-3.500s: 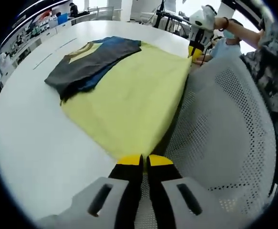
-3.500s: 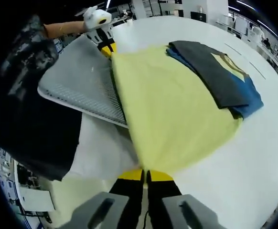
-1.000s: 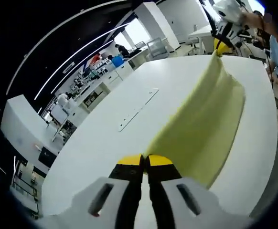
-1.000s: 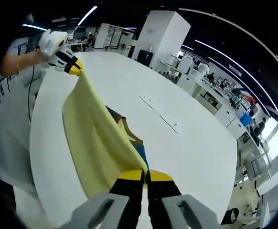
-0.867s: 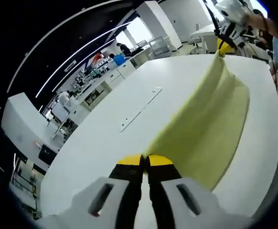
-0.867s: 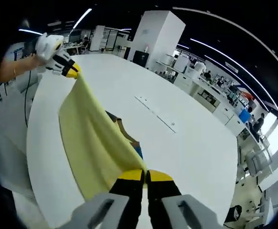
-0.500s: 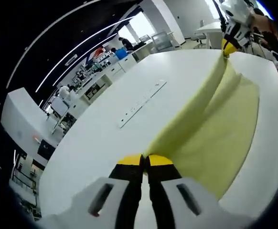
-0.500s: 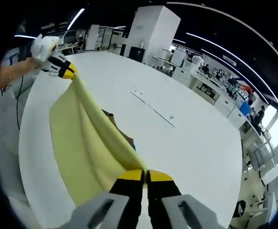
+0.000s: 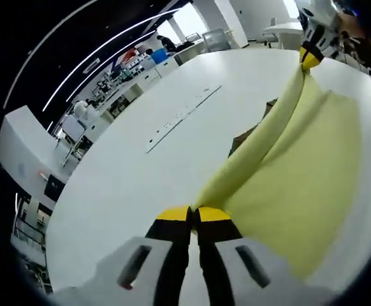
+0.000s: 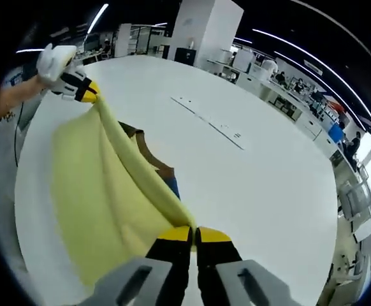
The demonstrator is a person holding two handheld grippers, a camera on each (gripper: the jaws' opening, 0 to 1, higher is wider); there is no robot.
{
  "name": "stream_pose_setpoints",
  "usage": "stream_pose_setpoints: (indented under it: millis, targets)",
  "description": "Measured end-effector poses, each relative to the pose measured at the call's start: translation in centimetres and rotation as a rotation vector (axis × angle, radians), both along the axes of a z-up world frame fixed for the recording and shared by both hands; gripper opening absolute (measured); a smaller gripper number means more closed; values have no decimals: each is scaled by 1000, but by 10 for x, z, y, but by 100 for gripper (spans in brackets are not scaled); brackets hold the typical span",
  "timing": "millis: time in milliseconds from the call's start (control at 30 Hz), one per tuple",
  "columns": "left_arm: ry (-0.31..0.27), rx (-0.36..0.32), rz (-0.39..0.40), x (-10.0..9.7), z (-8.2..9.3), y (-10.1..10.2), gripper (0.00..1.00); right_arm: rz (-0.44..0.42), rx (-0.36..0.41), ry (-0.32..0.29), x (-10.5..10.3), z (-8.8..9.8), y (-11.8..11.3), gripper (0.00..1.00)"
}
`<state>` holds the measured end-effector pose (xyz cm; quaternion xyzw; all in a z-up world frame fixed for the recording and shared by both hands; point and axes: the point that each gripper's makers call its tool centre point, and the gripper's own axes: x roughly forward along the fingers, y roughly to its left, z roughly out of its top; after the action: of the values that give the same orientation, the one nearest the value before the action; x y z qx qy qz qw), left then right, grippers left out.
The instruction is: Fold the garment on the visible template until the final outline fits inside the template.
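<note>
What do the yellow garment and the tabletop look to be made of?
Yellow garment: soft matte knit fabric, probably cotton; it drapes and creases between the left gripper and right gripper. Table: smooth white hard surface, likely laminate, with a faint sheen.

We see a broad white table (image 9: 128, 159) with a rounded edge; a thin line of small marks (image 10: 208, 121) runs across its top. A dark folded garment (image 10: 153, 162) lies on it, partly hidden behind a yellow cloth (image 10: 102, 204); we cannot tell whether the cloth touches the tabletop.
</note>
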<state>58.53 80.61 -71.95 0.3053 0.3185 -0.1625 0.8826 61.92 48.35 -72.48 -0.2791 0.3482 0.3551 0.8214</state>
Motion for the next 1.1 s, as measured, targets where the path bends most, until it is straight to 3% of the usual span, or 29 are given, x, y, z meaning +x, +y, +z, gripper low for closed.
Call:
stream_pose_setpoints:
  millis: [300, 533, 767, 833, 933, 1000, 1100]
  targets:
    - [53, 8, 5, 8, -28, 2, 0, 7, -37, 33, 12, -28, 2, 0]
    - [80, -35, 25, 11, -40, 4, 0, -6, -35, 53, 16, -39, 1, 0]
    - [65, 21, -42, 15, -43, 2, 4, -37, 7, 80, 19, -42, 1, 2]
    - [69, -2, -54, 13, -41, 1, 8, -54, 35, 99, 17, -41, 0, 9]
    - [60, -26, -61, 12, -36, 3, 20, -59, 24, 97, 14, -40, -6, 27]
    - [60, -50, -68, 10, -34, 2, 28, -51, 18, 94, 11, -39, -8, 29]
    - [64, -53, -85, 6, -36, 2, 30, -51, 22, 86, 9, -37, -8, 29]
